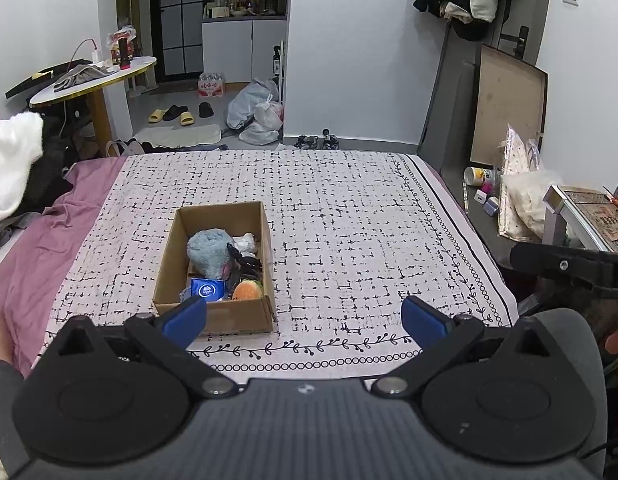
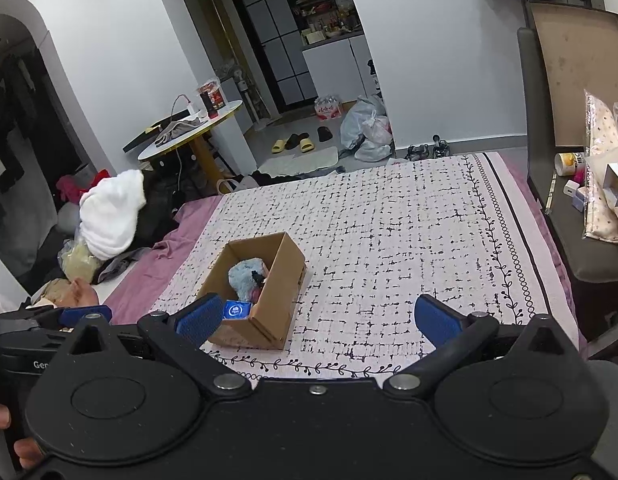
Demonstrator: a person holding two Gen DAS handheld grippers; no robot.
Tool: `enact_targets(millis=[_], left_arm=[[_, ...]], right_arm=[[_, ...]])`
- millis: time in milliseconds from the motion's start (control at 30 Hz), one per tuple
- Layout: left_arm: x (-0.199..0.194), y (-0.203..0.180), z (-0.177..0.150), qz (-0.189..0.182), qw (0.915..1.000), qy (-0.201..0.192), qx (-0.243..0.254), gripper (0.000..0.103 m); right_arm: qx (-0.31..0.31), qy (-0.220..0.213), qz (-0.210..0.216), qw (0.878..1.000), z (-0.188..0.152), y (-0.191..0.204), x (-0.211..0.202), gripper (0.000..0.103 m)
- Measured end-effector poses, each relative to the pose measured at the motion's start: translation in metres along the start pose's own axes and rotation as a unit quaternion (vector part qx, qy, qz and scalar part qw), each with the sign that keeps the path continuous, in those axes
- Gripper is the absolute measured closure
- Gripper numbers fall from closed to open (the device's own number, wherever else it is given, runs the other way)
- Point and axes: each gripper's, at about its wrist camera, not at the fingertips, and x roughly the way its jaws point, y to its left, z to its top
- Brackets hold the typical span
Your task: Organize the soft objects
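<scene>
An open cardboard box (image 1: pixel 169 264) sits on the patterned bed cover (image 1: pixel 349 220). Inside lie a light blue plush (image 1: pixel 208 252), a blue tissue pack (image 1: pixel 207 290), an orange soft toy (image 1: pixel 247 291), a black item (image 1: pixel 247 262) and a white item (image 1: pixel 245 242). My left gripper (image 1: pixel 305 318) is open and empty, above the bed's near edge, the box just beyond its left finger. My right gripper (image 2: pixel 319 318) is open and empty; the box (image 2: pixel 285 280), plush (image 2: pixel 245 274) and tissue pack (image 2: pixel 236 311) show behind its left finger. The left gripper (image 2: pixel 83 316) shows at the right wrist view's left edge.
A purple sheet (image 1: pixel 37 248) covers the bed's left side, with white and dark clothes (image 1: pixel 13 164) piled beside it. A side table (image 1: pixel 549 200) with small items stands right of the bed. A round table (image 1: pixel 93 80), slippers and bags lie beyond the bed.
</scene>
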Motion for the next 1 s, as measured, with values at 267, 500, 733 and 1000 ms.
enact_targets(millis=[267,500,733,1000], left_arm=[[-0.001,0.002,-0.003,0.0,1.0,-0.001,-0.001,0.001],[0.0,0.006,-0.003,0.0,1.0,0.001,-0.007,0.001],[0.004,0.007,-0.004,0.002,0.9999,0.005,-0.009,0.001],[0.008,0.012,-0.005,0.004,0.9998,0.007,-0.017,0.001]], right_arm=[[-0.005,0.002,0.0,1.0,-0.002,0.004,-0.001,0.0],[-0.005,0.0,0.0,1.0,-0.003,0.004,-0.001,0.0],[-0.004,0.004,0.0,1.0,-0.005,0.005,0.001,0.0],[-0.002,0.006,0.0,1.0,-0.005,0.005,0.004,0.0]])
